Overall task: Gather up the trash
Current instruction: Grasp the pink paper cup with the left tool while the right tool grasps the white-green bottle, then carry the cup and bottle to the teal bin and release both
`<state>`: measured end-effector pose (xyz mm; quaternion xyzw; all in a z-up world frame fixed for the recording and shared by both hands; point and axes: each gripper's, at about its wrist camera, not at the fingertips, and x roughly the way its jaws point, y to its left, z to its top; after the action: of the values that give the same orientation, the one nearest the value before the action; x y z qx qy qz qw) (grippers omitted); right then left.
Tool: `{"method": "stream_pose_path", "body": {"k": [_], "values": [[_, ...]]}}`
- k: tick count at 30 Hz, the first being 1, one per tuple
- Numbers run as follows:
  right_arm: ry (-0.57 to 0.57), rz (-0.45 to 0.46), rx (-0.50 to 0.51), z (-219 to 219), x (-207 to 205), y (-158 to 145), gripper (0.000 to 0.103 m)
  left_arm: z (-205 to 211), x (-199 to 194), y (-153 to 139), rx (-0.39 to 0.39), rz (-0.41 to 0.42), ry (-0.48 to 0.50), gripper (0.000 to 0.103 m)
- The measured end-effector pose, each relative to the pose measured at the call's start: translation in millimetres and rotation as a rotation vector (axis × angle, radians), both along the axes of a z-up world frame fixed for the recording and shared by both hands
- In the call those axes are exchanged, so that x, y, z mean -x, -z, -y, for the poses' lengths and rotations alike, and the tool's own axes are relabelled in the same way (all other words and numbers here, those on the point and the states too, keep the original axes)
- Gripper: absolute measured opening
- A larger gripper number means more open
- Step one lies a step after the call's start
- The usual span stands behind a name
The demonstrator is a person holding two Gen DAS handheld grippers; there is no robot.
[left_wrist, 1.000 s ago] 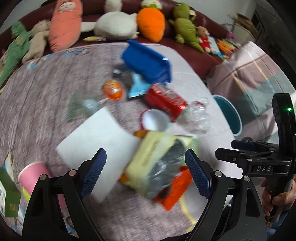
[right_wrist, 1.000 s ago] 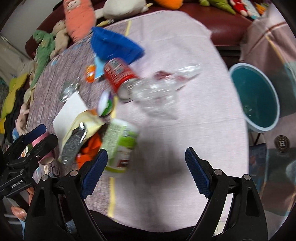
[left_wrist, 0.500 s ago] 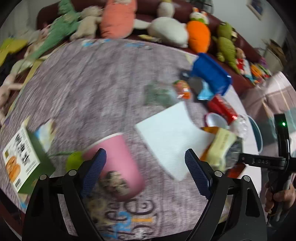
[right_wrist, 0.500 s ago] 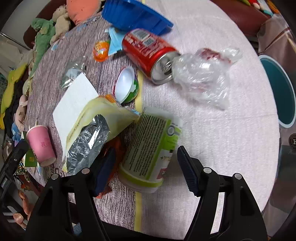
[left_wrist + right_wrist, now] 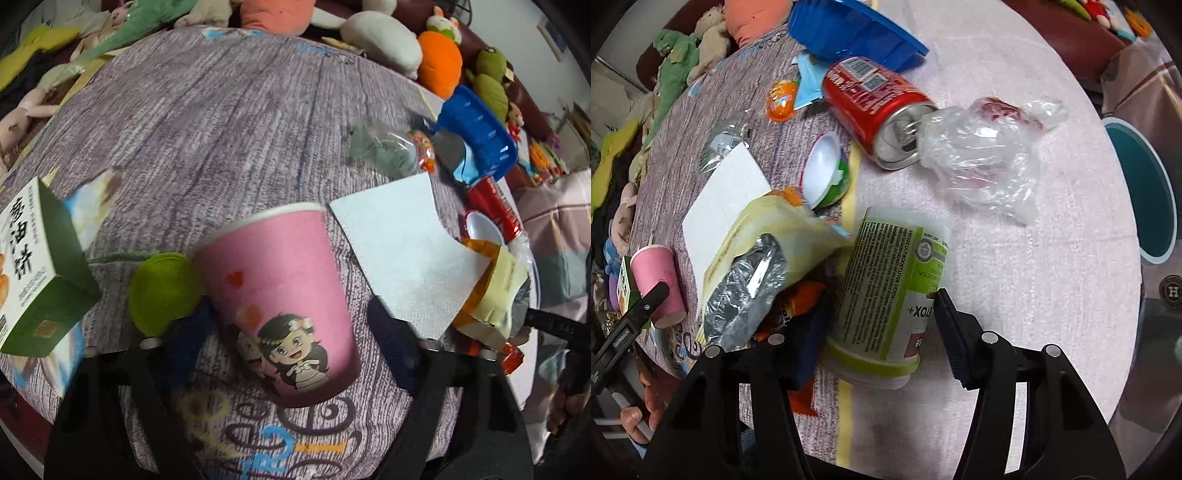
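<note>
Left gripper now astride pink cup, jaws just narrowing, right gripper closing around green bottle, contact unclear, foil pouch crowding left.

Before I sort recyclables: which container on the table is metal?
The red can, lying on its side, open top towards the plastic bag. The pink cup is paper; the green-labelled bottle, plastic.

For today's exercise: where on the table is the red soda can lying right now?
In the right wrist view the red soda can lies on its side in the upper middle, just below the blue basket, its open end touching the clear plastic bag to the right.
</note>
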<state>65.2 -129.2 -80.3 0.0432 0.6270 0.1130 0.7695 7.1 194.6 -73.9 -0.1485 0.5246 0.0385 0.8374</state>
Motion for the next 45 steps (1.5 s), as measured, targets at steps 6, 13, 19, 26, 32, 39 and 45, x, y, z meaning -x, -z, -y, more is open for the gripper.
{"method": "stream_pose_path", "body": {"k": [6,13,19,26,32,39,45], "values": [[-0.002,-0.004,-0.005,4.0,-3.6,1.7,0.055,25.1,-10.7,0.0,-0.022,0.019,0.072,0.065],[-0.001,-0.026,-0.039,7.3,-6.1,11.7,0.054,31.0,-18.1,-5.1,-0.034,0.037,0.067,0.064],[-0.021,0.048,-0.058,16.8,-3.9,-11.8,0.053,31.1,-18.6,-38.9,-0.024,0.107,0.059,0.064],[0.022,0.090,-0.106,49.7,-4.2,-34.1,0.053,78.4,-36.0,-71.5,0.008,0.170,0.175,0.064],[0.088,0.132,-0.127,93.8,-6.3,-48.9,0.053,143.0,-57.6,-84.3,0.017,0.189,0.293,0.064],[0.191,0.173,-0.143,158.7,-11.7,-60.8,0.053,222.5,-80.4,-90.5,-0.003,0.191,0.419,0.064],[0.273,0.216,-0.149,214.6,-19.9,-70.9,0.053,276.9,-102.8,-86.0,-0.009,0.166,0.499,0.064]]}}
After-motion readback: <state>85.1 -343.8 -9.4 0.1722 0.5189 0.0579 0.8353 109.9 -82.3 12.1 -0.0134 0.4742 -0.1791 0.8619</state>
